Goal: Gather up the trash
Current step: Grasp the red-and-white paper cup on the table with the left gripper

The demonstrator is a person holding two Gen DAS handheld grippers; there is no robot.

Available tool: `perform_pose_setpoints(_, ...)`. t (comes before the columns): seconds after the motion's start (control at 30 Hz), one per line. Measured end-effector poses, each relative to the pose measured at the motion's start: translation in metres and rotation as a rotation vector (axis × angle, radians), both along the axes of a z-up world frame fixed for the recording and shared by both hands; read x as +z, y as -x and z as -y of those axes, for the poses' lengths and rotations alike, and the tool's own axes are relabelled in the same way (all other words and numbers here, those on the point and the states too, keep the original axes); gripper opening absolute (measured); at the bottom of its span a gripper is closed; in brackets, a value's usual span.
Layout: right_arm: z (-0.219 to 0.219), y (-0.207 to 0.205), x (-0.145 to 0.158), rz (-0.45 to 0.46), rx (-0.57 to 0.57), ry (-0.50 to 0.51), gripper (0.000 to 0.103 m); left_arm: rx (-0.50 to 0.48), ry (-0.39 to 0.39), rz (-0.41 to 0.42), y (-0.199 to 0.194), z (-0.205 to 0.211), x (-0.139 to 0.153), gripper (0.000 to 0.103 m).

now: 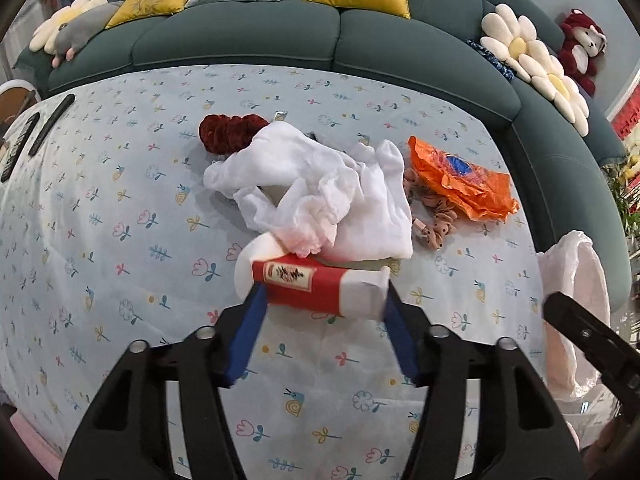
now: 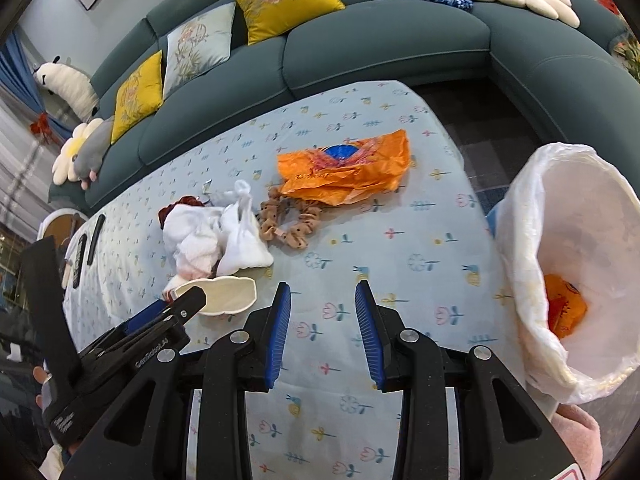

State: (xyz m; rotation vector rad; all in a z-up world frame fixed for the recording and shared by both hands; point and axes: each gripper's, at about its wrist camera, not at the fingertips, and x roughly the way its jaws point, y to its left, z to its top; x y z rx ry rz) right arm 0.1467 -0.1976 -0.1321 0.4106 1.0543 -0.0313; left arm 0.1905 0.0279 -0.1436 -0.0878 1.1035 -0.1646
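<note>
The left hand-held gripper (image 1: 320,300) is reaching forward low over the floral tabletop (image 1: 120,208), its blue pads pinching a flattened red-and-white paper cup (image 1: 312,284) by its two ends, so the cup's long axis is running left to right across the fingers; in the right wrist view its squashed open mouth is facing right. Just beyond it a heap of white cloth (image 1: 320,184) is hiding part of a dark red scrunchie (image 1: 228,130). Further right a spotted tan scrunchie (image 2: 288,220) is lying beside a crumpled orange wrapper (image 2: 348,168). The right hand-held gripper (image 2: 323,332) is hovering with fingers spread and nothing between them, beside the white-lined trash bin (image 2: 532,216), whose far side is getting cut off
</note>
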Motion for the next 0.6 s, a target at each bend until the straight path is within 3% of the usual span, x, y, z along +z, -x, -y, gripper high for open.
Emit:
perform_pose_setpoints(0.13,-0.007,-0.005,0.001,0.0,0.007,-0.001,0.034,-0.003,0.015,0.003,0.003,-0.006,0.003,0.034)
perform_pose_setpoints(0.2,-0.011,-0.005,0.003,0.003,0.012,0.0,0.034,-0.005,0.015,-0.002,0.004,-0.009,0.004,0.021)
perform_pose_setpoints(0.6,-0.019,0.002,0.016,0.024,0.019,0.007,0.034,0.029,0.039,0.032,0.023,-0.029,0.026,0.002)
